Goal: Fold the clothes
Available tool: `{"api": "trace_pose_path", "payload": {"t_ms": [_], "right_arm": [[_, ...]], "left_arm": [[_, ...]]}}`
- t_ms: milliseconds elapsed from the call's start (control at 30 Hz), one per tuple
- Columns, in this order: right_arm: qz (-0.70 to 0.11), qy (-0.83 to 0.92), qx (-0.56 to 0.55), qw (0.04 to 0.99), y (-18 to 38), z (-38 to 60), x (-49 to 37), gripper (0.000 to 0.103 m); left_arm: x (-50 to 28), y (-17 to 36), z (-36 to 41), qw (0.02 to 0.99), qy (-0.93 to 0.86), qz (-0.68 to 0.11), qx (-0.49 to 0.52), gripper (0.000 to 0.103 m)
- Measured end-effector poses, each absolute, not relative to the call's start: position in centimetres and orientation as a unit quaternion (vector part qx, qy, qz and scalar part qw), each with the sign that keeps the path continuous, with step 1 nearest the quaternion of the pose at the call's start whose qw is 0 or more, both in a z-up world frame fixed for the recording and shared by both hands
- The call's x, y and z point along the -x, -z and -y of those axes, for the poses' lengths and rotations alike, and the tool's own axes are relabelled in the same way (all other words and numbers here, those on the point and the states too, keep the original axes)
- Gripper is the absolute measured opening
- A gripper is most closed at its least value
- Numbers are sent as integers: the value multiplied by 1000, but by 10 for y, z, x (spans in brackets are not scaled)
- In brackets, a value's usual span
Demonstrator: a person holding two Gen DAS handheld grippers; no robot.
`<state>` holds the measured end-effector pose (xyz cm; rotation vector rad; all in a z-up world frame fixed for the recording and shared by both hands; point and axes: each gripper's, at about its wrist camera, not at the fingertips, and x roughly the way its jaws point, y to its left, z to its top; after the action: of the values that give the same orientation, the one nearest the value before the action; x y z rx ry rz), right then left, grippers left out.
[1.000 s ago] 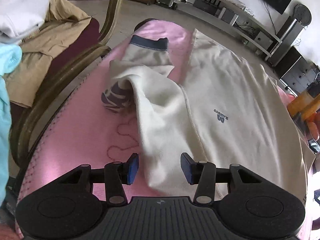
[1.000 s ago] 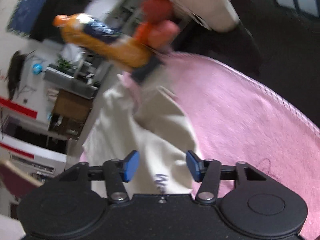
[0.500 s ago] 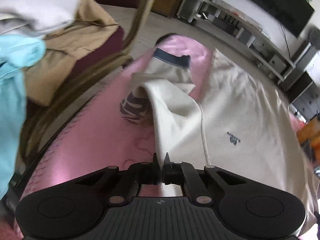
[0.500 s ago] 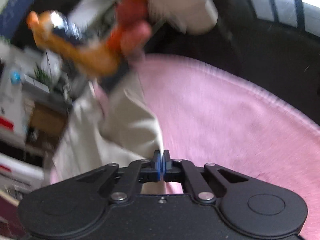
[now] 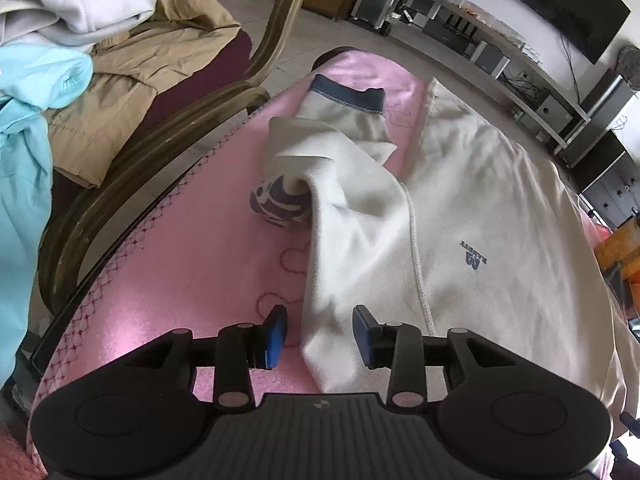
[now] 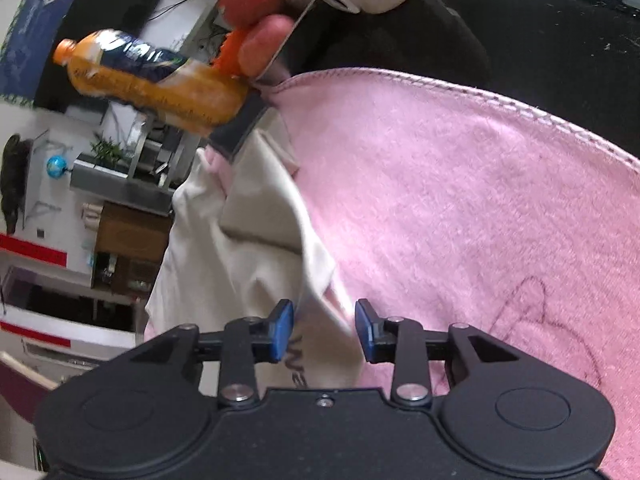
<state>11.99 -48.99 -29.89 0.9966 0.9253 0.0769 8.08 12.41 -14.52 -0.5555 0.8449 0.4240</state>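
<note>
Left wrist view shows my left claw (image 5: 319, 336) with its jaws standing wide apart, holding nothing, straddling the near end of a folded-over sleeve of the cream sweatshirt (image 5: 480, 220). That garment lies spread across the pink blanket (image 5: 192, 264) that covers the tabletop, its body to the right, its sleeve doubled over to the left with the blue cuff (image 5: 348, 94) at the far end. From the right wrist view, my right claw (image 6: 324, 330) is likewise wide open and empty, with a hanging edge of the same cream cloth just between its pads.

I judge this fabric to be soft, light and limp: it will sag and bunch wherever it is not supported, and a single-layer pinch may slip. Better holds, I think, are the thicker parts, such as the corded seam (image 5: 416, 256) running along the shoulder, the cuff, or the hem edge, taken with both layers together. Clothes piled on the chair (image 5: 120, 76) at far left lie well apart from it.
</note>
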Motion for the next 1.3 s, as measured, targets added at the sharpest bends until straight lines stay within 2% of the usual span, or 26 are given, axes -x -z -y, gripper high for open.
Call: {"api": "trace_pose_path", "payload": {"t_ms": [133, 167, 200, 233, 267, 300, 433, 667, 833, 933, 1167, 1267, 1300], "right_arm": [[-429, -56, -432, 791, 296, 483, -118, 33], [-430, -57, -421, 796, 294, 481, -119, 30], [-433, -54, -406, 803, 292, 478, -119, 26], [-437, -48, -388, 810, 290, 475, -120, 11], [-441, -41, -369, 817, 289, 472, -120, 2], [-442, -36, -356, 822, 287, 469, -120, 2], [-419, -36, -367, 830, 262, 466, -117, 2], [-365, -76, -392, 841, 171, 462, -108, 2], [-344, -77, -370, 859, 132, 467, -81, 2], [-356, -65, -342, 867, 139, 471, -71, 2], [-425, -39, -313, 848, 209, 472, -66, 2], [-443, -49, -310, 840, 209, 469, -57, 9], [-449, -52, -309, 837, 209, 468, -53, 10]], "left_arm": [[-87, 146, -121, 861, -194, -398, 251, 36], [-88, 147, -120, 862, -196, -397, 249, 36], [-89, 148, -121, 862, -198, -396, 248, 31], [-90, 149, -122, 862, -201, -395, 247, 20], [-91, 150, -123, 862, -204, -393, 246, 10], [-90, 150, -124, 862, -204, -392, 250, 1], [-85, 125, -129, 865, -185, -379, 271, 0], [-52, 60, -134, 875, -164, -354, 285, 1], [-27, 13, -137, 882, -150, -338, 292, 1], [-22, 32, -128, 874, -162, -372, 267, 1], [-24, 121, -113, 830, -205, -455, 248, 2], [-18, 119, -107, 830, -219, -469, 209, 10], [-14, 113, -106, 833, -219, -468, 198, 17]]}}
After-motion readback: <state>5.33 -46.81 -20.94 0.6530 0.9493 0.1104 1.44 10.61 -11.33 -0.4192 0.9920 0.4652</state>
